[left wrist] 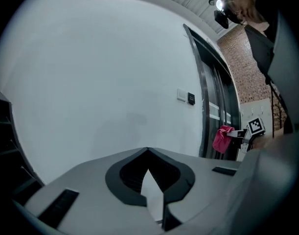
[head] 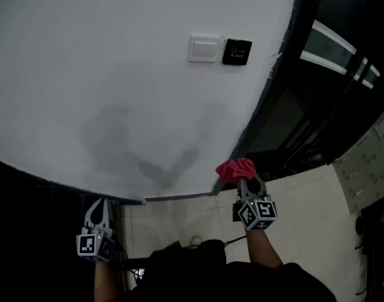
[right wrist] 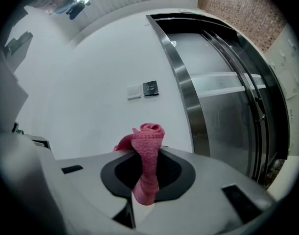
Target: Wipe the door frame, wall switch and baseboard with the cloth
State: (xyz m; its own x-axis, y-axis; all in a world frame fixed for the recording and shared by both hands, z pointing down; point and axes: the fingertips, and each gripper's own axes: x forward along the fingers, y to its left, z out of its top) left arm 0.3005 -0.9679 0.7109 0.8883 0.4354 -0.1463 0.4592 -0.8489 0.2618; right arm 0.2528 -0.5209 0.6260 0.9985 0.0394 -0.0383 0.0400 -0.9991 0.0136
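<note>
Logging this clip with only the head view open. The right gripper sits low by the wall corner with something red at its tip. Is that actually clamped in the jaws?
Observer: Yes. The right gripper view shows the right gripper shut on the cloth, which stands up as a pink roll between the jaws.
Operator: And the left gripper, is it carrying anything?
Observer: No. In its own view the left gripper is shut with its tips together and nothing between them.
Operator: The area right of the wall is just dark for me. What is there?
Observer: The right gripper view shows the door frame as a shiny metal band, with a glass door beside it.
</note>
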